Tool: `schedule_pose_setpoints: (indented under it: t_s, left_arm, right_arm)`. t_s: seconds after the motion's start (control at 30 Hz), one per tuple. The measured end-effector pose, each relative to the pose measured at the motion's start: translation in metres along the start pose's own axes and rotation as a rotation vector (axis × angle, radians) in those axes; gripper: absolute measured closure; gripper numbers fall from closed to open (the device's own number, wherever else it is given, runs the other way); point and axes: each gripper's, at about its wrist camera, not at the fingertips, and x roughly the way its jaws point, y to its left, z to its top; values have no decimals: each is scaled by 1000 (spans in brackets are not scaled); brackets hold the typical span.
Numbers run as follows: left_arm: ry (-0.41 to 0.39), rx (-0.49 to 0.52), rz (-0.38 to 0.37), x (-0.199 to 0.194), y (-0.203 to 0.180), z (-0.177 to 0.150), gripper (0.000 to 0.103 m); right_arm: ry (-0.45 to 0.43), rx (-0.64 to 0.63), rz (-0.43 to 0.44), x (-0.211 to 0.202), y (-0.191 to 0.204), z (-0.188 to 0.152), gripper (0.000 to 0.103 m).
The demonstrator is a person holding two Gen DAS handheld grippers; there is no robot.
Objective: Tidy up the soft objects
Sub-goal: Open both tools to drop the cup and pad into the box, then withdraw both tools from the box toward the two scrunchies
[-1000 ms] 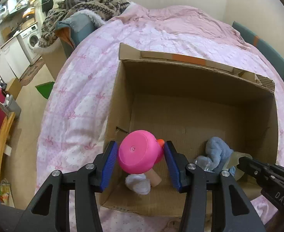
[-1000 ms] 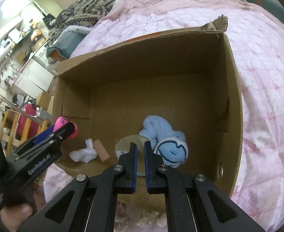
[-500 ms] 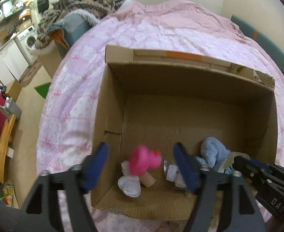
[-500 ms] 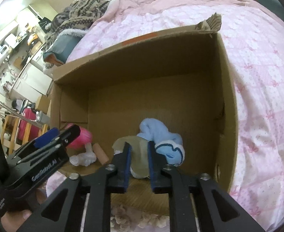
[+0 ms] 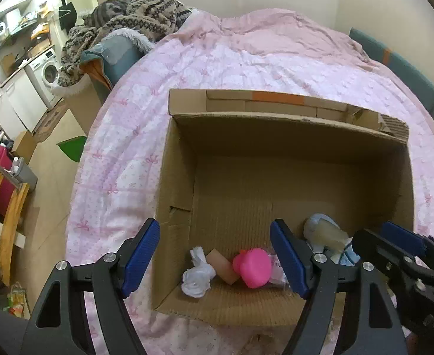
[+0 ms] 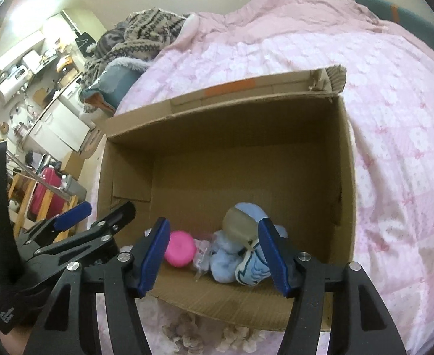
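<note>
Resting on a pink bedspread (image 5: 217, 68), the open cardboard box (image 5: 276, 136) holds a light-blue plush (image 6: 231, 254), a glossy pink round toy (image 5: 253, 267) and white cloth (image 5: 197, 278) along its near wall; my left gripper (image 5: 214, 259) and right gripper (image 6: 214, 257) hover above, jaws spread, empty.

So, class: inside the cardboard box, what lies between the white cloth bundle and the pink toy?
A tan cylinder, lying on the cardboard box floor between the white cloth bundle and the pink toy. The left wrist view shows it.

home bedroom: pink-quilted bed (image 5: 246, 68), washing machine (image 5: 49, 72)
</note>
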Motion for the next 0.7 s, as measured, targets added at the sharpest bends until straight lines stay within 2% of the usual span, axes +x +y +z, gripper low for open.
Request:
schedule_pose_setpoints:
  t_s: [0.3,0.43,0.7]
  left_arm:
    - [-41,3,-31,-32,12,-13,28]
    - [-29,-28,-32,-41,20,-25,28]
    - [-58,-23,-96,-71,29,-45,28]
  right_arm:
    - [-9,-4,-25,-8,-3,-7,38]
    - [-7,23,-5,-15,-7,-12,38]
    - [-31,63,-15,-42,-10,-26,38]
